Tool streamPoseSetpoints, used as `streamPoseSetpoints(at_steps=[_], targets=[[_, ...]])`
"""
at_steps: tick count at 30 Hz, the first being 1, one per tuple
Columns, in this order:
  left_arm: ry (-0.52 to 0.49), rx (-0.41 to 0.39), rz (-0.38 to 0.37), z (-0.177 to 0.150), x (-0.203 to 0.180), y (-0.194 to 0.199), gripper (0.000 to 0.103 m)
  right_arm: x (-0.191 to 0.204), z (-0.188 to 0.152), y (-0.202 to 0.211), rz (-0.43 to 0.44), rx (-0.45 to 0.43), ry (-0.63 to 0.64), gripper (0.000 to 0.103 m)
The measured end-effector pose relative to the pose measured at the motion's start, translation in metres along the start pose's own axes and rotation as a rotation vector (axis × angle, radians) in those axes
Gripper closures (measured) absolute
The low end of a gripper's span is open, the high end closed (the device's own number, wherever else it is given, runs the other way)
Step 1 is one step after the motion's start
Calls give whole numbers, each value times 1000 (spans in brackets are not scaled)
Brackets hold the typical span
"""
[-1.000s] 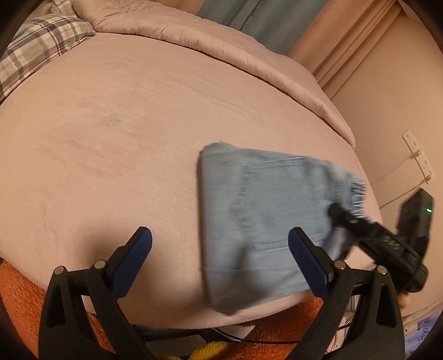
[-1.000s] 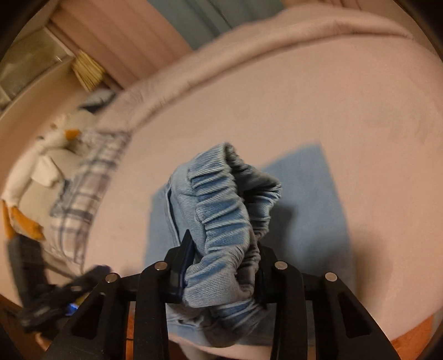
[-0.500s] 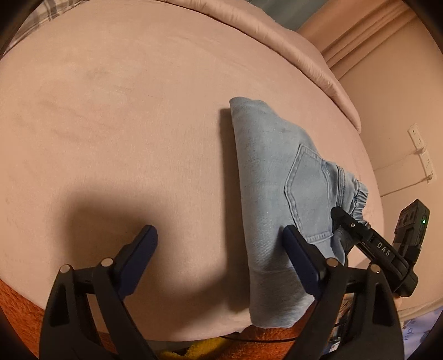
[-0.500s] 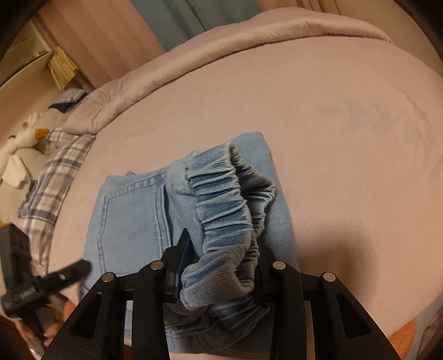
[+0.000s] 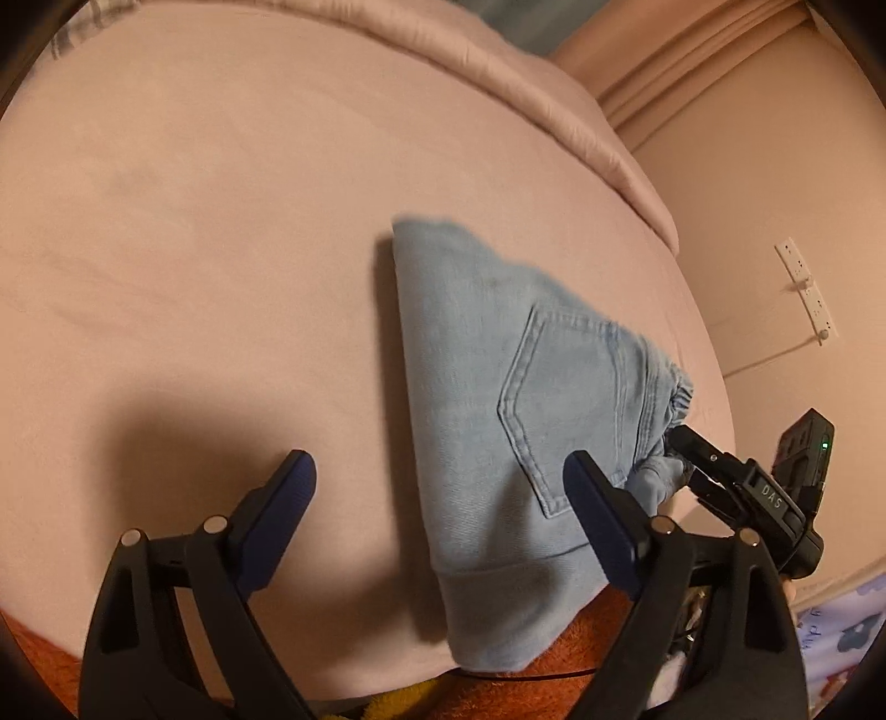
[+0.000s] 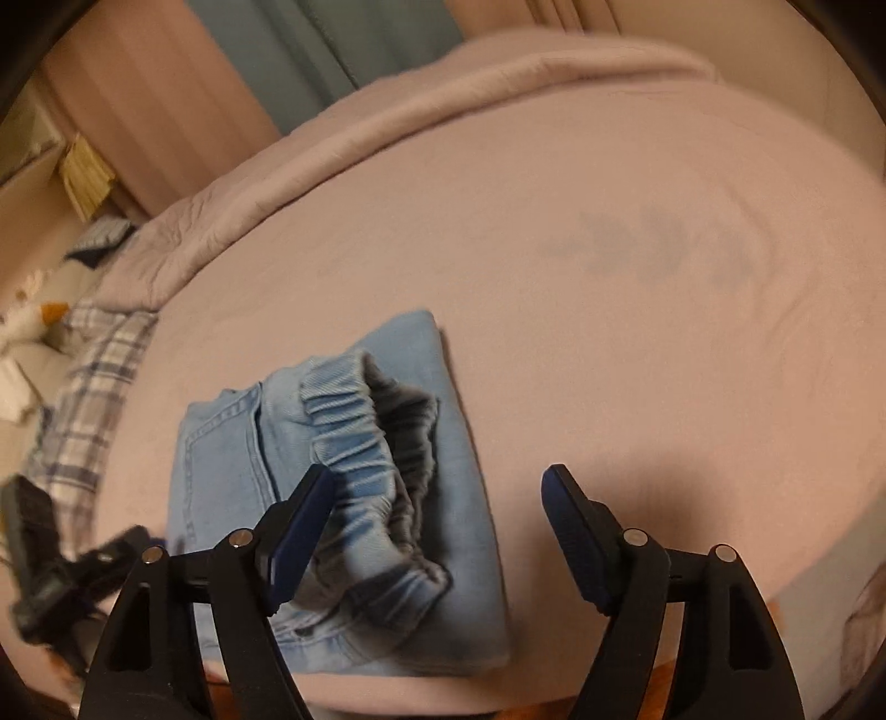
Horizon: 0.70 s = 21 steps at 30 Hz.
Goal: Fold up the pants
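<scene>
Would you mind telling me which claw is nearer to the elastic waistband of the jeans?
Right. The right claw stands open over the waistband, one finger at its edge. The left claw is open at the jeans' far side.

A pink bed (image 5: 194, 232) carries a folded quilt (image 6: 343, 144), a plaid pillow (image 6: 94, 376), near a wall socket (image 5: 805, 285).

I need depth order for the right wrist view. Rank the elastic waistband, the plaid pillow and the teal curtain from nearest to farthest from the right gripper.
1. Elastic waistband of the folded jeans: right by the right gripper, against its left finger.
2. Plaid pillow: farther off, at the bed's left edge.
3. Teal curtain: farthest, beyond the bed at the top.
</scene>
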<state>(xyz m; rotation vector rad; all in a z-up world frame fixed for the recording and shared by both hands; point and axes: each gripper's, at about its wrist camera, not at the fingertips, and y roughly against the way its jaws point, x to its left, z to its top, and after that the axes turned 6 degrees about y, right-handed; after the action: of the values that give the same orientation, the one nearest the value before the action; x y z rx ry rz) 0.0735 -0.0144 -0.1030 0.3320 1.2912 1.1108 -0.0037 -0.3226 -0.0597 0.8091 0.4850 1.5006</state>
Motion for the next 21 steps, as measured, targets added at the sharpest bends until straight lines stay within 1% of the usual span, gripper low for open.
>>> streamPoseSetpoints(at_steps=[2, 3, 4, 5, 6, 7, 8, 9, 16, 19, 21], targets=[[5, 38, -16, -3, 1, -11, 19, -9, -4, -6, 42, 23, -32, 26], [-10, 33, -9, -5, 0, -14, 19, -9, -6, -8, 49, 26, -36, 26], [-27, 21, -5, -6, -4, -15, 21, -11, -7, -11, 56, 32, -44, 25], [-36, 23, -15, -8, -5, -15, 31, -12, -6, -11, 66, 35, -53, 25], [-34, 44, -43, -9, -6, -17, 37, -16, -7, -15, 96, 43, -77, 25], [-17, 84, -87, -10, -5, -20, 45, -18, -8, -17, 121, 49, -94, 25], [13, 127, -136, -10, -3, -25, 48, -19, -9, -18, 138, 52, -106, 25], [30, 142, -158, -10, -1, -28, 49, -19, -9, -19, 148, 51, -111, 25], [17, 147, -159, -5, -4, -34, 51, -5, -5, -25, 165, 86, -65, 25], [19, 138, -158, -8, -1, -31, 55, 3, -3, -31, 143, 84, -20, 25], [11, 128, -155, -10, -1, -30, 58, 0, -3, -36, 168, 73, -18, 25]])
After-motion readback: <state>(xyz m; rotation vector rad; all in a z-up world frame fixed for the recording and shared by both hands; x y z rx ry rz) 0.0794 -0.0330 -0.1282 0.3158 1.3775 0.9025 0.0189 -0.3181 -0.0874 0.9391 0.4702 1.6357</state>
